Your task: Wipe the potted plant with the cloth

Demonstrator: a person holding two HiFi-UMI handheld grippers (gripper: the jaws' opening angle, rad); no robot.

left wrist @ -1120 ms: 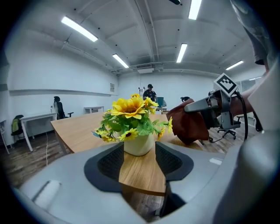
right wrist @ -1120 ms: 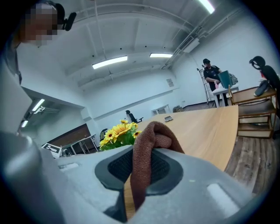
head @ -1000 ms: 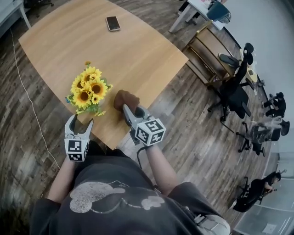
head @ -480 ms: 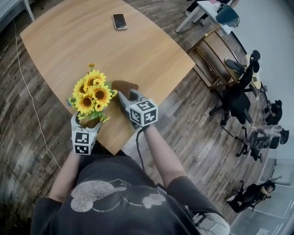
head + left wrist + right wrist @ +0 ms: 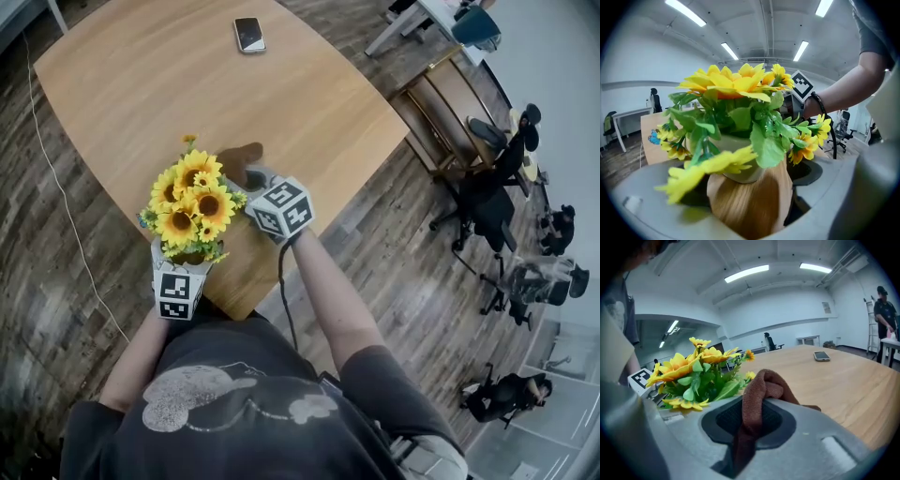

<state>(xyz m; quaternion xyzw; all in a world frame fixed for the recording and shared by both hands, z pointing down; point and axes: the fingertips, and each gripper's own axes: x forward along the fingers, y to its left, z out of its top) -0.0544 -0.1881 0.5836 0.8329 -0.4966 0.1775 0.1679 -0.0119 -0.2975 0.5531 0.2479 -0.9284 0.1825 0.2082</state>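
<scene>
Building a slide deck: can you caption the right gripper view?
Right tool clamped on a brown cloth beside the potted sunflowers, with a phone farther along the wooden table.

The worktop (image 5: 141, 84) is showing smooth matt wood grain; the cloth (image 5: 761, 390) is looking soft and nubbly; the pot (image 5: 754, 206) is showing a wood-grain finish.

I'm looking into an open office: swivel chairs (image 5: 480, 199), white desks (image 5: 424, 13), ceiling strip lights (image 5: 746, 273), one big wooden tabletop (image 5: 141, 84).

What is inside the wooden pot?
Sunflowers and green leaves rise from the wooden pot. The leaves cover its inside, so stems and filling cannot be seen.
</scene>
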